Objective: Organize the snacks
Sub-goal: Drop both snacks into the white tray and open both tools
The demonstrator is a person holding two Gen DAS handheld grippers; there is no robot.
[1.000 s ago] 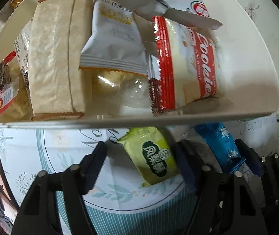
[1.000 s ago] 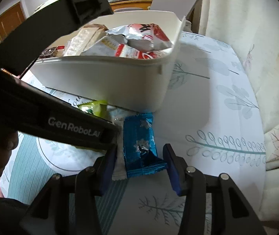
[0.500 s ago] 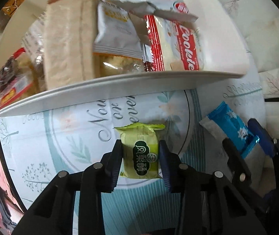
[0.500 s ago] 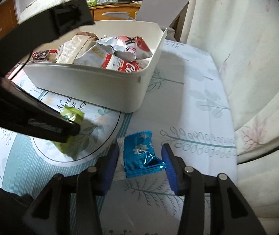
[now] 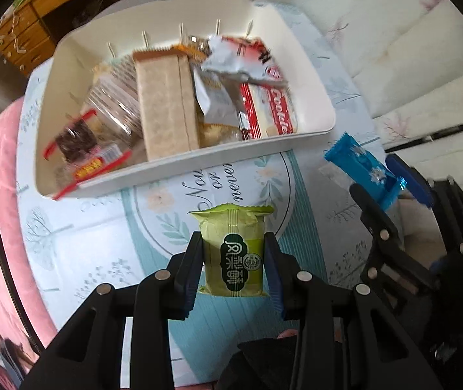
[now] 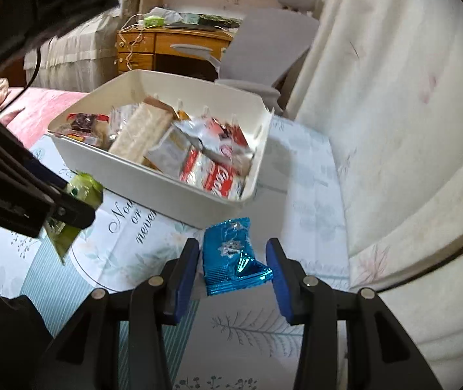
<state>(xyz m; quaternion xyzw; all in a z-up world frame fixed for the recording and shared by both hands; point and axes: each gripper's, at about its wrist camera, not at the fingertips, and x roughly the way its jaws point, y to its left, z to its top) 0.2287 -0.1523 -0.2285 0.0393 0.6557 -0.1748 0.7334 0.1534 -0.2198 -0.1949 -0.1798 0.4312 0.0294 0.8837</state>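
My left gripper is clamped on the square green foil-wrapped pastry packet, both pads flat against its sides, and I have it lifted clear of the pale blue printed tablecloth. My right gripper holds the shiny blue crinkled snack wrapper, long axis running forward along the fingers; the left pad touches it, though whether the right pad presses the crumpled corner I cannot tell for certain.

What matters next is the white rectangular plastic bin, already crowded with packets. From the left gripper it lies ahead and lower, long side facing me, near rim well apart from the green packet. From the right gripper it sits ahead and to the left, its near corner just beyond the blue wrapper's tip. I judge the right hand nearer the rim, so it could drop first.
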